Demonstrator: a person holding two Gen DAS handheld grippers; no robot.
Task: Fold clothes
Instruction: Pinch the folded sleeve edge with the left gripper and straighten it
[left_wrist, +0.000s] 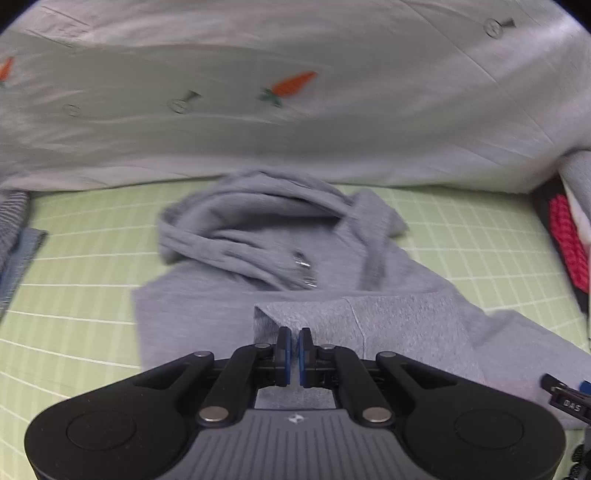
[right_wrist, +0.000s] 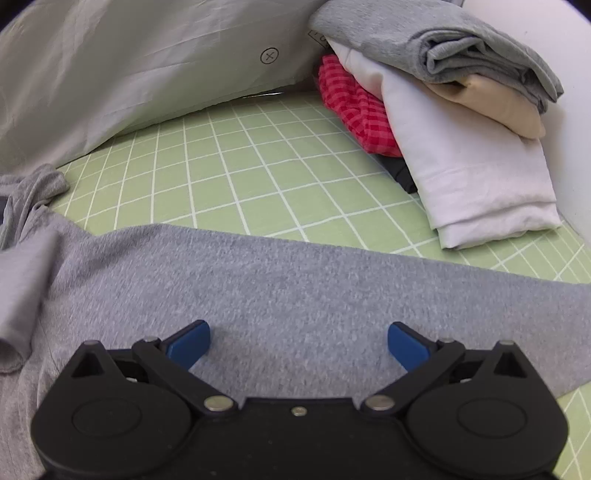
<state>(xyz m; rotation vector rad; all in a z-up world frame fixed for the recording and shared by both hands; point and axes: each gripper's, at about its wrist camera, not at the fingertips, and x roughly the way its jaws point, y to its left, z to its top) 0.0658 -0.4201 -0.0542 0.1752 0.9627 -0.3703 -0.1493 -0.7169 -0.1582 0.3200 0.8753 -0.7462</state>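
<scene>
Left claw pinched shut on a folded sleeve edge of the grey hoodie lying mid-frame on the green gridded bed, right claw wide open, empty above it; thin pinch may slip.

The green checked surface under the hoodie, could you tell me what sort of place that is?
Probably a bed in a bedroom: a green checked sheet, a pillow with carrot print at the head, and a pile of folded clothes beside it.
</scene>
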